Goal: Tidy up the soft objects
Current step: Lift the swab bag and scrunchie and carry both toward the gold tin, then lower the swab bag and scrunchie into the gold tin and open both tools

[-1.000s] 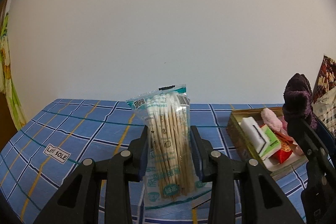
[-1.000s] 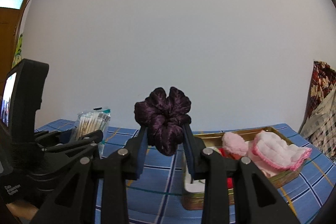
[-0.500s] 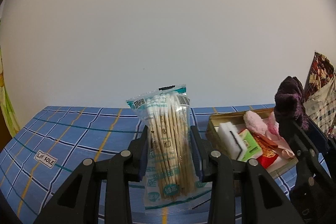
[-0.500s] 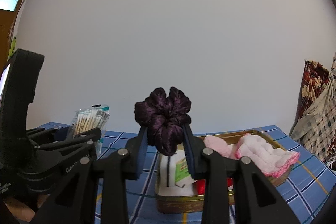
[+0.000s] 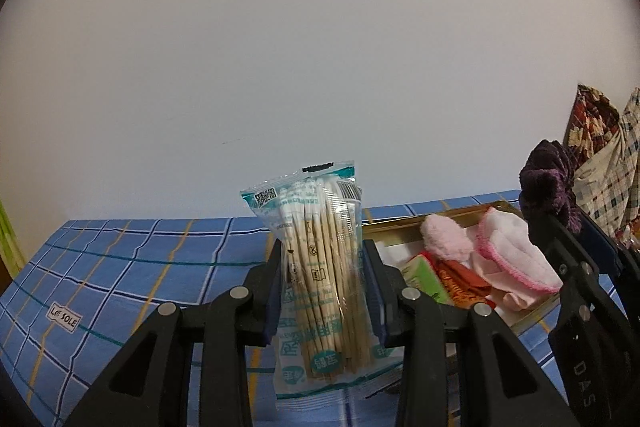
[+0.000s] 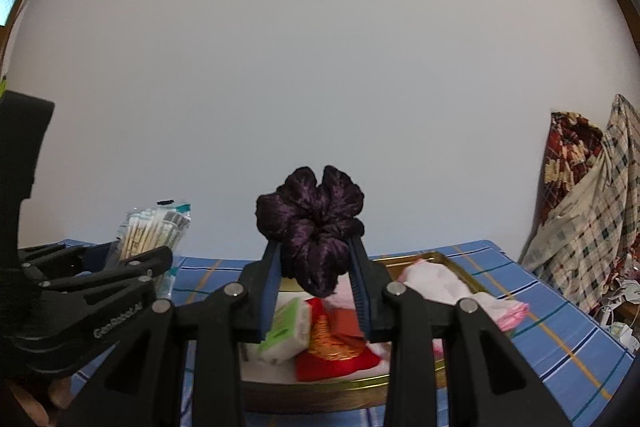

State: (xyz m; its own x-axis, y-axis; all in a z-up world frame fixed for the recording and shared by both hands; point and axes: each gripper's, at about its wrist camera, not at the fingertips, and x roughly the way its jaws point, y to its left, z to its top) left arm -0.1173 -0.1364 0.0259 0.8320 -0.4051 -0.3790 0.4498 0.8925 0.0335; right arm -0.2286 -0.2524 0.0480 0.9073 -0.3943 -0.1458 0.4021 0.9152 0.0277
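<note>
Crinkly plastic is what the left gripper squeezes in the left view: a bag of swabs, held upright between the two jaws, up off the blue cloth. The bag is smooth, so I think it could slide down and drop if the squeeze gets weak. The gold tin sits to the right, and it is already full with a pink puff, a white towel, a green pack and a red pouch. The long bag may not fit and could poke over the rim. The bottom of the bag is partly behind the black arms. The near part of the tin is cut off by the right gripper, and I cannot tell from here how deep the tin is.

From the right view, the right gripper is clamped on a purple scrunchie, held in the air above the tin. The scrunchie is squishy, so it might spring out sideways when let go and land on the cloth. The two tools are near each other, and they could bump if both go to the tin at once. The left gripper with its swabs shows only from the side. The scrunchie and jaws hide the middle of the tin, so the puff cannot be made out here. The green pack and red pouch look blurry. The towel hangs over the far rim.
</note>
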